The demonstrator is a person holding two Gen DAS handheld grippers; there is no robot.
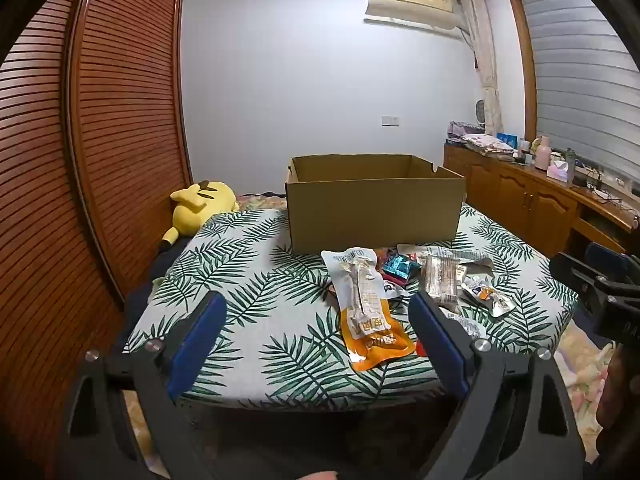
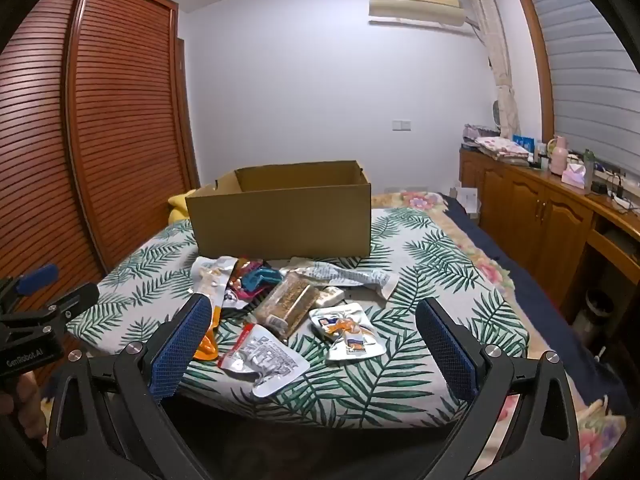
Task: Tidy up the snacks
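An open cardboard box [image 1: 374, 204] stands at the back of a leaf-print surface [image 1: 256, 280]; it also shows in the right wrist view [image 2: 280, 220]. In front of it lies a pile of snack packets: an orange-and-white pouch [image 1: 366, 308], a clear bar pack [image 2: 288, 304], a silver-and-red packet [image 2: 264, 360], a white-and-orange packet [image 2: 348, 332], teal and pink wrappers [image 2: 256, 280]. My left gripper [image 1: 318, 312] is open and empty, near the front edge, just above the orange pouch. My right gripper [image 2: 314, 320] is open and empty, hovering before the pile.
A yellow plush toy [image 1: 198, 208] lies at the surface's back left by the slatted wooden wardrobe [image 1: 100, 140]. A wooden sideboard [image 2: 552, 208] with bottles and boxes runs along the right wall. A floral quilt [image 2: 492, 272] lies on the right.
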